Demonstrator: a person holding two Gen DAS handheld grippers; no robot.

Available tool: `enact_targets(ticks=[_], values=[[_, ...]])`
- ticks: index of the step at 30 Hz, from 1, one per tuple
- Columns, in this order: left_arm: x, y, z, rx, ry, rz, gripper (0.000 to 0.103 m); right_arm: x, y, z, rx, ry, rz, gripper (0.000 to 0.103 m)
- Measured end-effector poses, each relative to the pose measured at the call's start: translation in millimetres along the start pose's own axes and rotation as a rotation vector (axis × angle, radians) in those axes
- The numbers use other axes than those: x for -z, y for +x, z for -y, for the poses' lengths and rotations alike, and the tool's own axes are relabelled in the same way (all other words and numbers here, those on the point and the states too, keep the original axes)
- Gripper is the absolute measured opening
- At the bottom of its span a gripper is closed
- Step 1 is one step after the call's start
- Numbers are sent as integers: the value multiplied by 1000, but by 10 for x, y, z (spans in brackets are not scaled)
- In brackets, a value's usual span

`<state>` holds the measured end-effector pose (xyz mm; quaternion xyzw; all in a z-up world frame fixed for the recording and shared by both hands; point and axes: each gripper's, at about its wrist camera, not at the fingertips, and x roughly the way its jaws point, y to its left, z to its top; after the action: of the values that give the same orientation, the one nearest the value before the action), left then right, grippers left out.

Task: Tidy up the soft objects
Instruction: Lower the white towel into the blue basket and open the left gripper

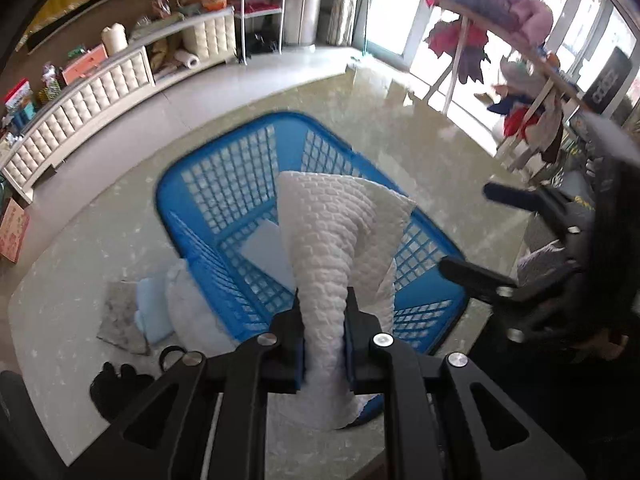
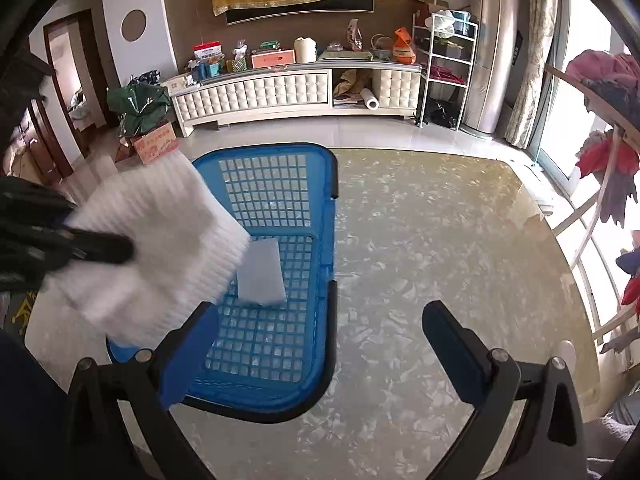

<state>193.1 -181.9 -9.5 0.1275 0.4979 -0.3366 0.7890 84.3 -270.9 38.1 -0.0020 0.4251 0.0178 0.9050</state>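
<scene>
My left gripper (image 1: 323,308) is shut on a white quilted cloth (image 1: 332,240) and holds it hanging over the blue lattice basket (image 1: 224,196). The cloth also shows in the right wrist view (image 2: 160,248), above the basket's left side. A pale blue flat pad (image 2: 262,274) lies on the basket (image 2: 280,184) floor. My right gripper (image 2: 316,320) is open and empty, low over the basket's near right corner. It appears at the right of the left wrist view (image 1: 468,232).
The basket stands on a marbled table (image 2: 440,248). Beside it lie a white fluffy piece (image 1: 188,304), a pale blue cloth (image 1: 150,308), a grey cloth (image 1: 120,316) and a black item (image 1: 116,388). A clothes rack (image 1: 520,60) stands at the right.
</scene>
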Motion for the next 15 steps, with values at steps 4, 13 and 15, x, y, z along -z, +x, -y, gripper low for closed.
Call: enact_targets(ticks=[4, 13, 15], values=[[-53, 363, 34, 7, 6, -62, 13, 8, 78, -8, 1, 12, -21, 102], [-22, 954, 117, -15, 56, -163, 13, 54, 186, 2, 8, 20, -78, 102], [-20, 1031, 133, -19, 70, -175, 13, 54, 195, 13, 9, 22, -85, 102]])
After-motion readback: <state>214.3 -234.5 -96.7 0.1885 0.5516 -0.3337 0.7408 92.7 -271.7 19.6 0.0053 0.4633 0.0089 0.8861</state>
